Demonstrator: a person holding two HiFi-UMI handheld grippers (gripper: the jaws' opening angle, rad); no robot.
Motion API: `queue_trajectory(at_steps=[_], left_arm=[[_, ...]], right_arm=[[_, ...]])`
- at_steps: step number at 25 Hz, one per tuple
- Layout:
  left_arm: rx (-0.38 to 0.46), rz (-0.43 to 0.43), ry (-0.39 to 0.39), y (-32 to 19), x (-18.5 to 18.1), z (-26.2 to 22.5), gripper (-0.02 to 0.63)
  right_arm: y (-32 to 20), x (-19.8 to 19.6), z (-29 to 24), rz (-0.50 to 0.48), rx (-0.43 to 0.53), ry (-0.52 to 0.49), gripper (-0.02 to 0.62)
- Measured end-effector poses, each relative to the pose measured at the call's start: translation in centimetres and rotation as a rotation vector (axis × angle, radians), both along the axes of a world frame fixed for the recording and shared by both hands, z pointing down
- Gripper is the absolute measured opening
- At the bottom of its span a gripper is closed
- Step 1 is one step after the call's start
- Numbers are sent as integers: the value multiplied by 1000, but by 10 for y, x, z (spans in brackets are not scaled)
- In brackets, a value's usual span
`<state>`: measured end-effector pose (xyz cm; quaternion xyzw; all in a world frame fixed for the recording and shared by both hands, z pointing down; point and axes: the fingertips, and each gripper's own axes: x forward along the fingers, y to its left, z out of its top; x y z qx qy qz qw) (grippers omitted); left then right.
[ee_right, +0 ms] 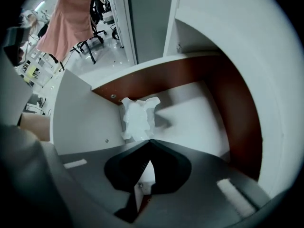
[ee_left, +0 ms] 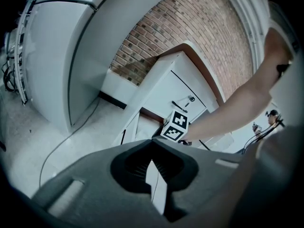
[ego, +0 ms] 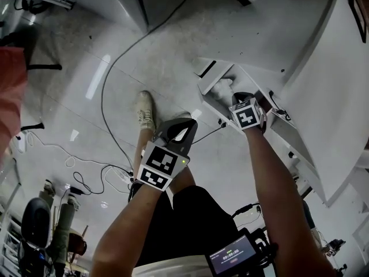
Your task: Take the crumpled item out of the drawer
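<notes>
Head view: the right gripper reaches into the open drawer holding the white crumpled item, while the left gripper hangs outside the drawer. Left gripper view: its jaws are clenched, empty. Right gripper view: jaws pinch the item's near edge in a drawer corner

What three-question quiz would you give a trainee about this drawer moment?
1. True or false: the left gripper holds the crumpled item.
2. Which gripper reaches into the drawer? A: left. B: right.
3. Fill in: the crumpled item is ___ in colour.
Key: 1 false, it is shut and empty; 2 B, the right gripper, shut on the item's lower edge; 3 white.
</notes>
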<state>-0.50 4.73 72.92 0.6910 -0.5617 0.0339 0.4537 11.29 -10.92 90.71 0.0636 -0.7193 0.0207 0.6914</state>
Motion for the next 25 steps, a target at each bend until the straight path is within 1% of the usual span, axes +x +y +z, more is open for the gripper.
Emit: queue_trajectory(at_steps=[4,9,14,19,25], left_arm=[[5,8,-5,3,3,-4,3],[9,39,-4,8,13,-17,3],[2,69,-16,9,25,-18,3],[18,116,-34,3,27,-31,3],[30,201,-53,0,37,-42,3]], right_arm=[[4,-9,-13,-22,24,-28,8],[4,-10,-34,-11,46,-48,8],[6,-11,-48,2,58,-109,8],[17,-13,-71,16,79,-179,8],[28,-1,-98,97,124,-249,8]])
